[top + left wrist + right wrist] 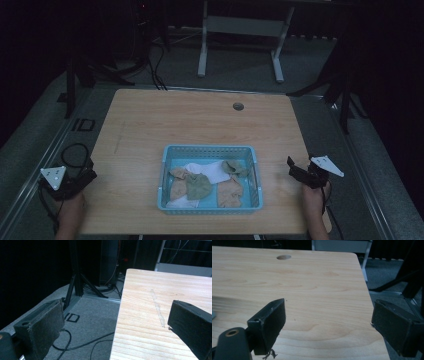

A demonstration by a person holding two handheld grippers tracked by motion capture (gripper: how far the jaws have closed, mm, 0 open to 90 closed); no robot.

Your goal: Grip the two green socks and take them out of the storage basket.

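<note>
Dim, underexposed; surroundings black; near jaws perhaps soft.

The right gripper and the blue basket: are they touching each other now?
Apart. In the high view, bare table shows between the right gripper and the blue basket. The right gripper view shows its jaws open with nothing between them.
</note>
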